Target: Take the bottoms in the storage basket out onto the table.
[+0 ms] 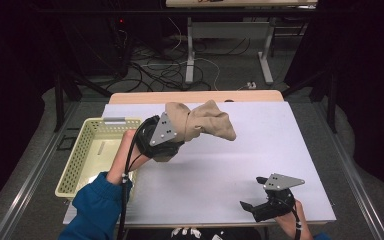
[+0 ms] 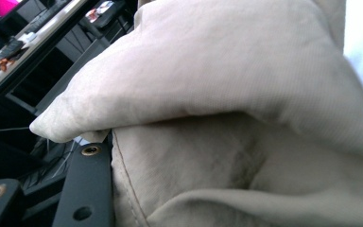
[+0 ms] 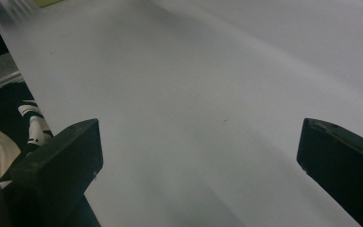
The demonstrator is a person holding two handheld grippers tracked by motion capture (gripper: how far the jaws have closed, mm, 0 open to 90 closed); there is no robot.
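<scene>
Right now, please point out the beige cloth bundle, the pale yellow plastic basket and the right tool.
beige cloth bundle (image 1: 207,122), high view, middle of the fabric.
pale yellow plastic basket (image 1: 72,165), high view, perforated left wall.
right tool (image 1: 254,192), high view, between its open jaws.

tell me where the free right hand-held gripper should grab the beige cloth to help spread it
Take the loose bunched end of the beige cloth, the part that sticks out away from the left hand-held gripper, which holds the other end above the table. Probably come from below and the right with the right hand-held gripper, whose jaws stand open: that end hangs free in the air, nothing blocking it.
</scene>
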